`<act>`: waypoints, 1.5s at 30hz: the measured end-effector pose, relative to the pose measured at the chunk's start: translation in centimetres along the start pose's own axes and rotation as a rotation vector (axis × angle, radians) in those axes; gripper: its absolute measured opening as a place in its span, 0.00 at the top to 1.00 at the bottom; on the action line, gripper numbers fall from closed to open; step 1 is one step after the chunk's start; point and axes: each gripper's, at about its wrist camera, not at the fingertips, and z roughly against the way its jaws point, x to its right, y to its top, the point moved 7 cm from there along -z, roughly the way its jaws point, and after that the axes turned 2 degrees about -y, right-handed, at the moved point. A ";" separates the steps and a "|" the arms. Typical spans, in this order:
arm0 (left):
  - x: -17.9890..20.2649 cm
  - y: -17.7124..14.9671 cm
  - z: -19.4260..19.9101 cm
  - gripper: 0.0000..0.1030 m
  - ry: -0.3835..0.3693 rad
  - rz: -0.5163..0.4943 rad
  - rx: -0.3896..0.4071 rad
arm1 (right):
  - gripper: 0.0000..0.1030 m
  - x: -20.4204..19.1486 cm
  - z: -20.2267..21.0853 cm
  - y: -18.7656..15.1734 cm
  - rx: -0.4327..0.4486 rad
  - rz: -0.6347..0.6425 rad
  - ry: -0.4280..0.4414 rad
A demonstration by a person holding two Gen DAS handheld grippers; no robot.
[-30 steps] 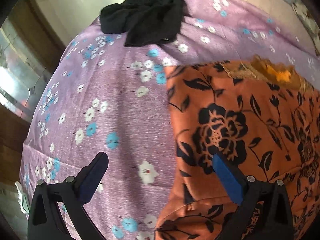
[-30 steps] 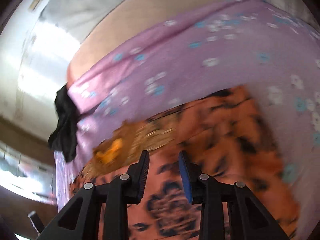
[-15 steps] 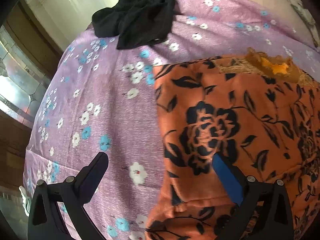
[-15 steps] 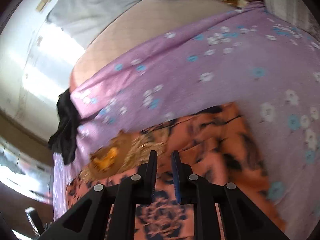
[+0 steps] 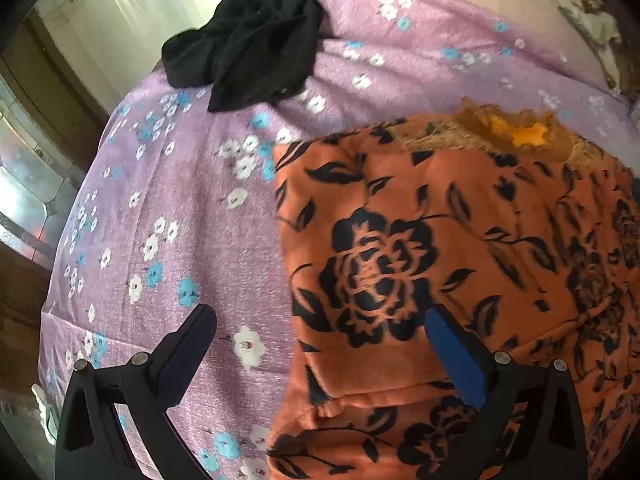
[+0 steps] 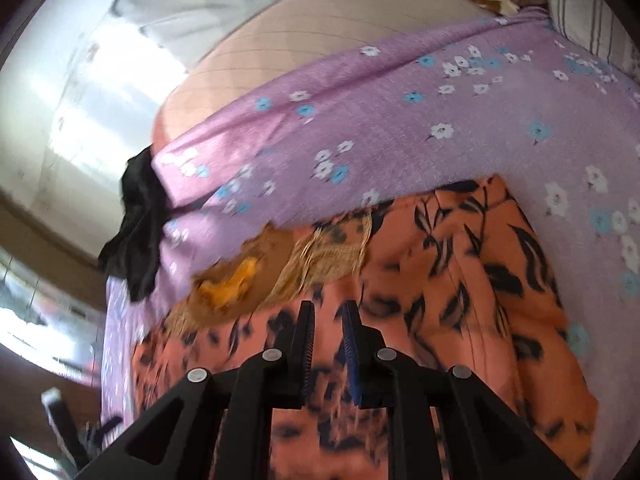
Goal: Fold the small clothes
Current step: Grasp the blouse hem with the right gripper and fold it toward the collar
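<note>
An orange floral garment [image 5: 460, 248] is spread flat on a purple flowered sheet [image 5: 180, 220]. The left gripper [image 5: 320, 328] is held wide apart over the garment's left edge, nothing grasped. The right gripper [image 6: 327, 316] is seen nearly closed above the cloth (whether fabric is pinched cannot be told). A black garment [image 5: 248, 36] is bunched at the sheet's far edge

The left gripper [image 5: 320, 320] has its 2 fingers [image 5: 456, 356] spread wide, blue pads facing inward, tips angled downward. The right gripper [image 6: 327, 320] has its 2 fingers [image 6: 305, 344] drawn nearly together, only a narrow gap between the pads, nothing visibly pinched.
</note>
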 end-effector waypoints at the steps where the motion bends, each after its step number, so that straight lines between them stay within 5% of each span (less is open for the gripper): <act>1: 0.3 -0.1 0.1 0.00 -0.001 -0.011 0.002 | 0.84 0.0 0.4 -0.4 -0.004 0.004 0.002; 6: 2.0 -1.6 -1.1 0.00 0.049 -0.079 -0.037 | 0.85 2.8 -0.4 -4.6 -0.136 0.020 -0.097; 18: 1.7 -4.5 3.0 0.00 -0.008 -0.041 0.008 | 0.82 7.1 8.9 -8.8 -0.170 0.020 -0.048; 23: 4.0 -8.4 2.2 0.00 0.050 -0.126 -0.041 | 0.82 10.1 8.3 -13.1 -0.325 0.010 -0.076; 25: 3.9 -9.3 3.0 0.00 0.059 -0.106 -0.014 | 0.81 10.4 9.0 -13.7 -0.281 0.015 -0.042; 30: 3.7 -13.8 4.9 0.00 0.007 -0.030 -0.022 | 0.81 10.2 10.7 -16.5 -0.326 0.097 -0.075; 45: 3.8 -24.2 10.2 0.00 -0.070 -0.024 -0.004 | 0.82 11.1 15.0 -22.7 -0.389 0.168 -0.021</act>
